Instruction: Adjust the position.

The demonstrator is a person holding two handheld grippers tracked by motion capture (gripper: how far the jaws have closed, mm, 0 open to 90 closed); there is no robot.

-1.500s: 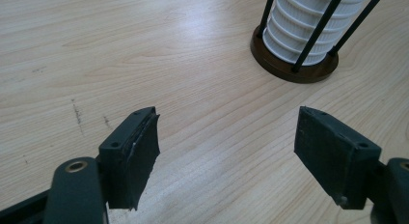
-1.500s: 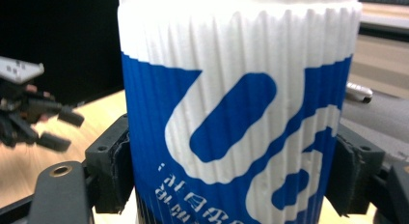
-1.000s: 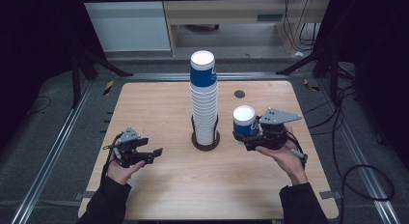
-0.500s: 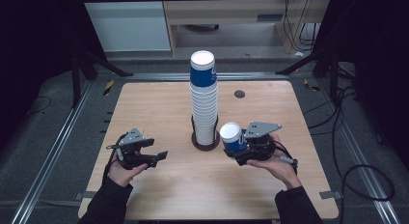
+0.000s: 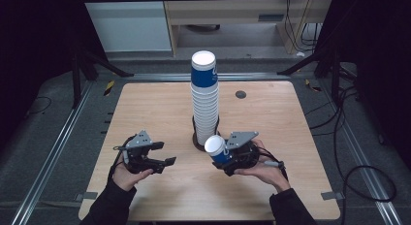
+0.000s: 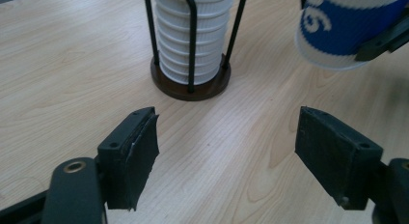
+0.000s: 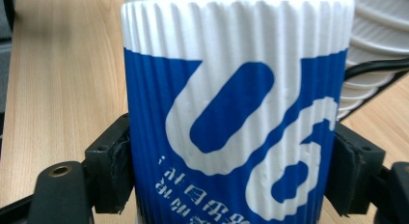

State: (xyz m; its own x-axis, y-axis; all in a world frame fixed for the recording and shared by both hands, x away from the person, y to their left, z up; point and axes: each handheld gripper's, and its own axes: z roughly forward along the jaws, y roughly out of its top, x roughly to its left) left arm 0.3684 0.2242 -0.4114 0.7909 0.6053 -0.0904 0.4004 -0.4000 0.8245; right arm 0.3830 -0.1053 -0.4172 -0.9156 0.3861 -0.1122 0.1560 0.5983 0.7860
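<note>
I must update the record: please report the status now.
Right gripper shut on blue cup, cup tilted. Left gripper open, nothing between. Cup stack in holder close behind.

Blue cup's rim beyond frame edge

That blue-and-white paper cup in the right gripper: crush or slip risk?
The cup is ribbed paper and open-topped, so it is probably light and would dent under a hard squeeze. The ribs likely help the right gripper hold. It is held tilted; set down crooked, it may tip.
</note>
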